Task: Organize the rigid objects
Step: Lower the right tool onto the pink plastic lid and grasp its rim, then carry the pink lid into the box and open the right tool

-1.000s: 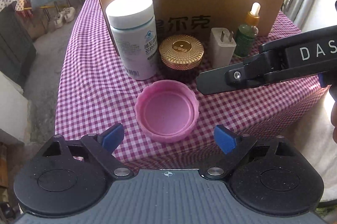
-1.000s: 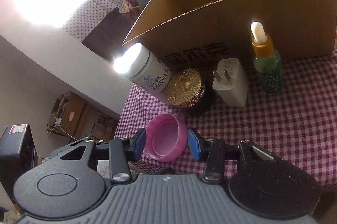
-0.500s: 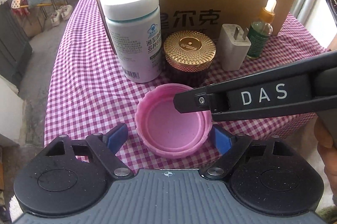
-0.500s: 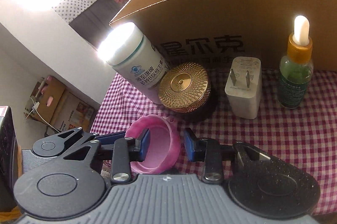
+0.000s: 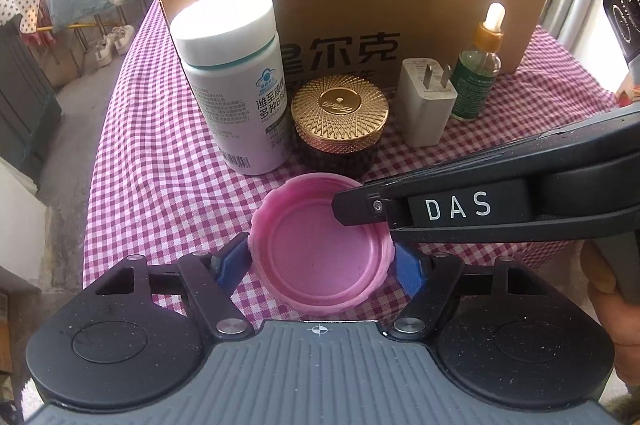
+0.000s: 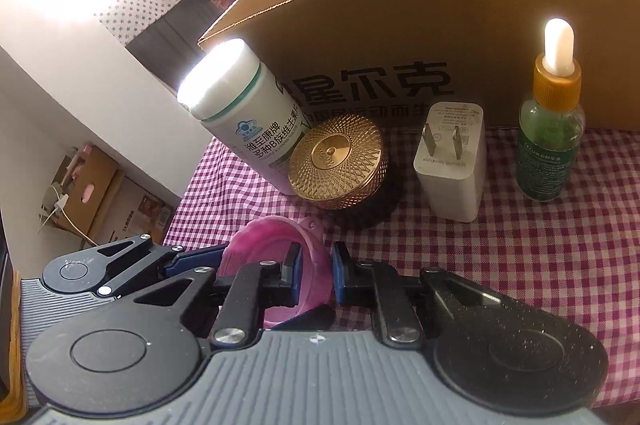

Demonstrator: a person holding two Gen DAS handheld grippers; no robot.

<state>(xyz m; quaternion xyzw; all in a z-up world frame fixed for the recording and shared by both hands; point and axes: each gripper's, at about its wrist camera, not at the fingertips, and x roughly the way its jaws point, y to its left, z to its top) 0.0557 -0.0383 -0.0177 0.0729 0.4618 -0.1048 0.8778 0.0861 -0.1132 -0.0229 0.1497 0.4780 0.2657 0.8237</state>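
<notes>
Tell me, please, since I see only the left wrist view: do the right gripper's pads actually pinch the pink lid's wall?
Observer: Yes. In the right wrist view the right gripper has just been closing its jaws, and the pink lid has its wall pressed between the pads.
Operator: Thank you. Does either pad reach inside the lid?
Observer: One does. It sits inside the lid's hollow, while the other stays outside the wall, above the checked cloth.

- Left gripper [image 5: 322,261] fingers [image 5: 230,259] have just been closing and touch a pink lid [image 5: 320,245].
- Right gripper [image 5: 352,207] pinches the lid's rim.
- Cardboard box [image 5: 360,5] behind on the checked worktop [image 5: 160,145].
</notes>
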